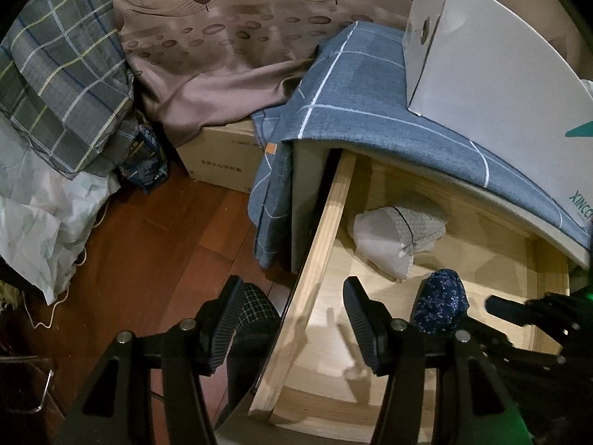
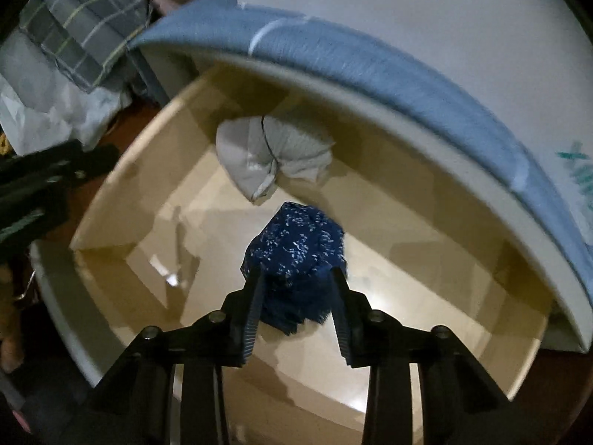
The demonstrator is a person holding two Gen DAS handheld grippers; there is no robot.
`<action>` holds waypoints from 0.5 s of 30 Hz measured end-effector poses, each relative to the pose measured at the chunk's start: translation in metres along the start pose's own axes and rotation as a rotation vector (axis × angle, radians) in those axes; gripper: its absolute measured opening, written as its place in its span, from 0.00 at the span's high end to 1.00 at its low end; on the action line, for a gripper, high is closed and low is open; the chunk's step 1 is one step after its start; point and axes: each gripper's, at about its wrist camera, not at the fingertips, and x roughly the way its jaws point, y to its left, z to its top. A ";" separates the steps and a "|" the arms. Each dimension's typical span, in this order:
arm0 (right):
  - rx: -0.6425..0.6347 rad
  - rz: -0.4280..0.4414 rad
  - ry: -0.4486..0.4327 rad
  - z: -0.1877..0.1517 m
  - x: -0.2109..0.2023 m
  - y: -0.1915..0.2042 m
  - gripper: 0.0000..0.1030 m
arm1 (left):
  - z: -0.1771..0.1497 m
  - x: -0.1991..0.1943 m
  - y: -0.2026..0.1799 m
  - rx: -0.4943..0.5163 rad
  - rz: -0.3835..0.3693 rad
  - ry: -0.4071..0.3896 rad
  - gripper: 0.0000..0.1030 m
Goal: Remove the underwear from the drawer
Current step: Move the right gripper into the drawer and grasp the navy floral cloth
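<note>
While the left gripper (image 1: 289,319) waits half open and empty over the drawer (image 2: 122,193) side, the right gripper (image 2: 296,289) has its fingers pinched on the dark blue underwear (image 2: 296,244) inside, and should lift straight up, clear of the grey bundle (image 2: 274,155).

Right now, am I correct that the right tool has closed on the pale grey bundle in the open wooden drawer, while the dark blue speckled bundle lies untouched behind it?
Not quite: the two are swapped. The right wrist view shows the right tool shut on the dark blue speckled bundle, while the pale grey bundle lies untouched behind it in the open wooden drawer.
</note>
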 end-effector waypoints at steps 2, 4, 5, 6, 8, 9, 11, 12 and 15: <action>-0.014 0.002 0.017 0.006 0.009 0.002 0.68 | 0.001 0.001 0.001 -0.006 -0.003 0.003 0.45; -0.024 0.004 0.026 0.010 0.017 0.001 0.68 | 0.001 0.001 0.002 -0.010 -0.003 0.007 0.45; -0.031 0.002 0.036 0.013 0.022 0.002 0.68 | 0.001 0.001 0.003 -0.011 -0.004 0.008 0.45; -0.038 0.002 0.048 0.015 0.027 0.003 0.68 | 0.002 0.003 0.002 -0.010 -0.005 0.009 0.45; -0.052 -0.009 0.063 0.018 0.037 0.005 0.68 | 0.001 0.003 0.001 -0.006 -0.004 0.011 0.45; -0.062 -0.009 0.077 0.019 0.042 0.006 0.68 | 0.001 0.004 0.000 -0.003 -0.003 0.012 0.45; -0.069 -0.009 0.088 0.022 0.049 0.008 0.67 | 0.001 0.004 0.000 0.001 -0.003 0.015 0.45; -0.076 -0.010 0.096 0.024 0.053 0.009 0.67 | 0.001 0.005 -0.001 0.002 -0.001 0.016 0.45; -0.088 -0.005 0.111 0.025 0.056 0.009 0.67 | 0.001 0.005 -0.001 0.004 0.000 0.017 0.45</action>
